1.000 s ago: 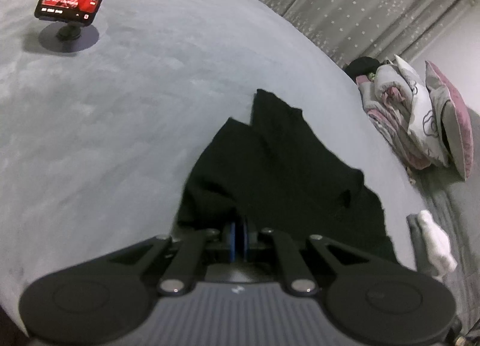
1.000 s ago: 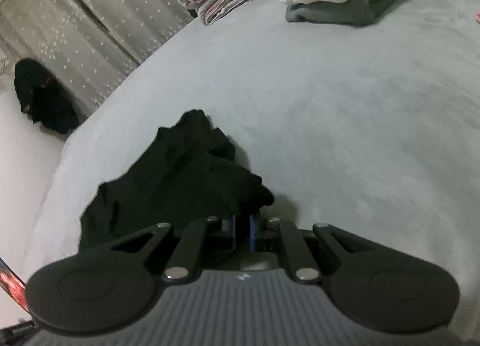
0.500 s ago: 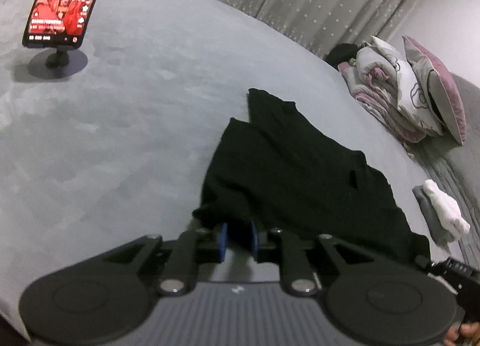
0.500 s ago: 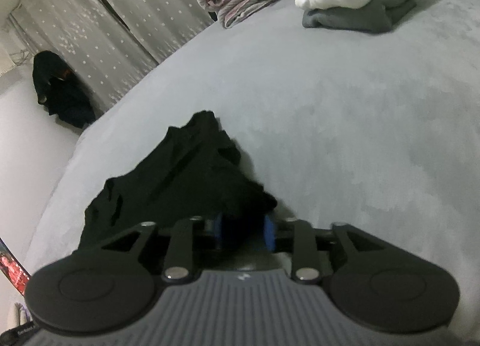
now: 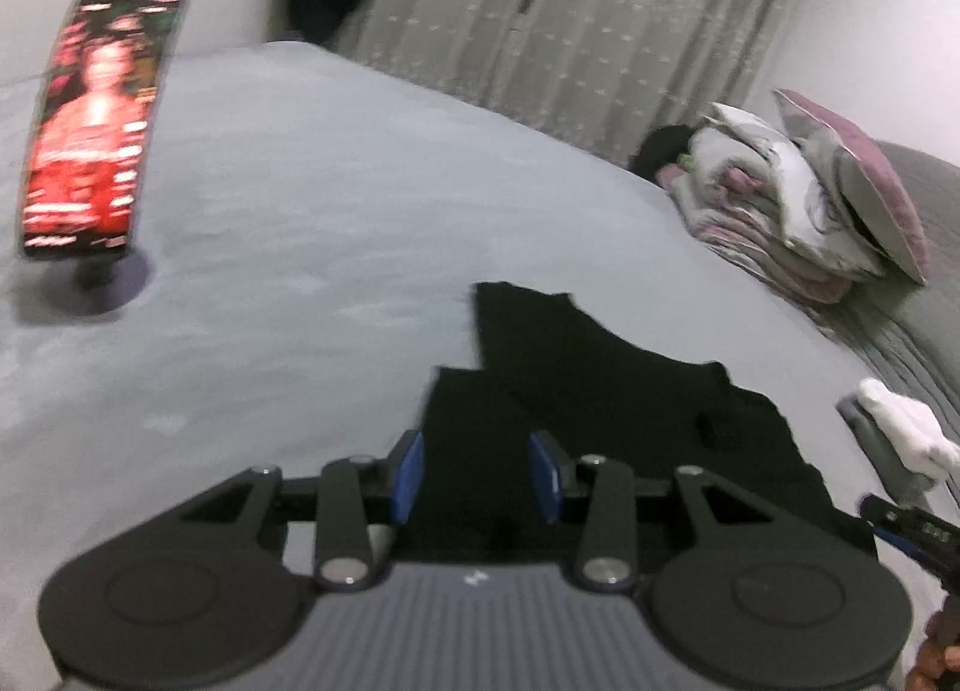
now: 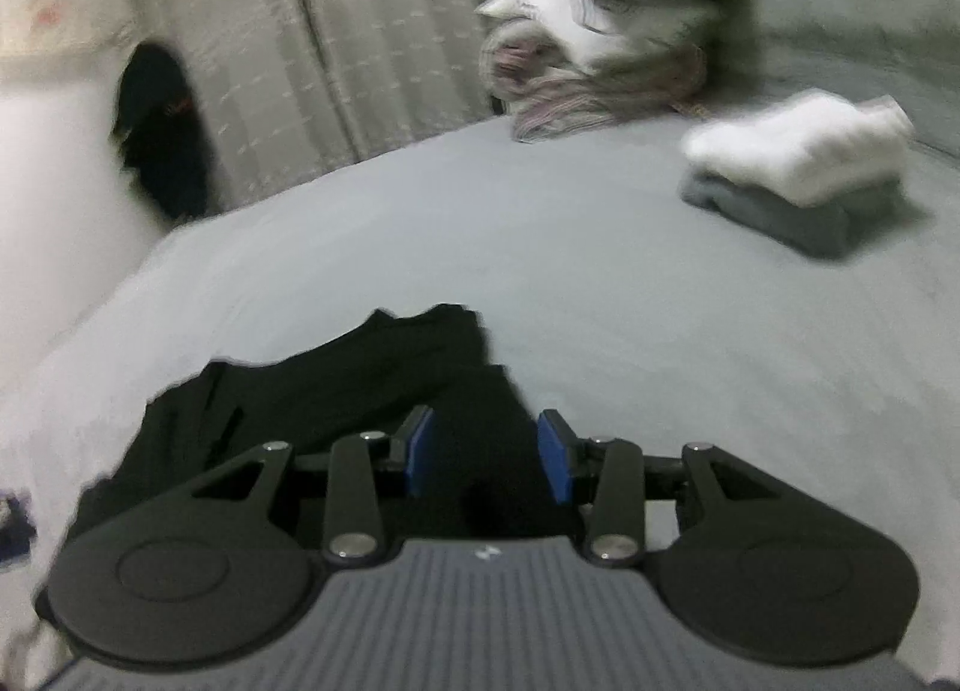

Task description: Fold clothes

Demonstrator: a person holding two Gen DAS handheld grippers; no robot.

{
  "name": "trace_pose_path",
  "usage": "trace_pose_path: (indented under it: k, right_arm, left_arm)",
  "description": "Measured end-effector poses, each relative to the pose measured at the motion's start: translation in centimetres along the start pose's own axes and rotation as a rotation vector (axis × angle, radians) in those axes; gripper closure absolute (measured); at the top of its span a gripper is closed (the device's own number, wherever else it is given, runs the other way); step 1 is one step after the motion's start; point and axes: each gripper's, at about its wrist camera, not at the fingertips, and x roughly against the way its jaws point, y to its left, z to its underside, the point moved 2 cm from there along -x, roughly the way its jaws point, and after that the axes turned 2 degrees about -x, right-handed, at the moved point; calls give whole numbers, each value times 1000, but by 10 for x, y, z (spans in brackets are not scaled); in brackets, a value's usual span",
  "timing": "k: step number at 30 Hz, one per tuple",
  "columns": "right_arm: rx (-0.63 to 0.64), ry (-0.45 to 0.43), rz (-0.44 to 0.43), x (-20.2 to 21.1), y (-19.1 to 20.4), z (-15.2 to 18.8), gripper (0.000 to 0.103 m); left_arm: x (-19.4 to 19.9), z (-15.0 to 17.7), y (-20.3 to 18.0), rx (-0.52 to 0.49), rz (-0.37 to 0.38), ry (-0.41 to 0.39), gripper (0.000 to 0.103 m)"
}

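Observation:
A black garment (image 5: 600,391) lies partly folded on the grey bed cover (image 5: 300,199). My left gripper (image 5: 477,475) hovers just over its near edge. The jaws are opening, the blue pads (image 5: 408,475) stand apart, and the cloth lies under the gap without being pinched. In the right wrist view the same black garment (image 6: 360,379) spreads off to the left. My right gripper (image 6: 487,457) is open over that corner, and its blue pads (image 6: 555,463) are clear of the cloth. Both views are blurred.
A phone on a round stand (image 5: 96,121) shows a red picture at far left. Pillows and bedding (image 6: 600,49) are heaped at the back. A folded white piece lies on a grey one (image 6: 798,175) to the right. Curtains (image 5: 570,31) hang behind the bed.
Both grippers were shut on the garment's near edge and have opened and let it go. Both have lifted a little and rolled, so the bed sits more level in view.

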Motion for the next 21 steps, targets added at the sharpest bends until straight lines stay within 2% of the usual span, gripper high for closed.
trace_pose_path:
  k: [3,6,11,16,18,21]
  right_arm:
    - [96,4,-6,-11,19,3,61]
    - [102,35,5,-25,20,0,61]
    - [125,102,35,-46,18,-16,61]
    - [323,179,-109,-66,43,-23,61]
    - [429,186,-166,-74,56,-21,61]
    - [518,176,-226,-83,61,-17,61]
  left_arm:
    - [-18,-5,-10,-55,-16,1,60]
    - [-33,-13,-8,-46,-48,0,60]
    - [-60,-32,-2,-51,-51,69,60]
    - [-81,-39,-11,-132,32,142,58]
    - [-85,-37,-10,-170,39,139,58]
    - [-89,-32,-7,-218,58,133,60]
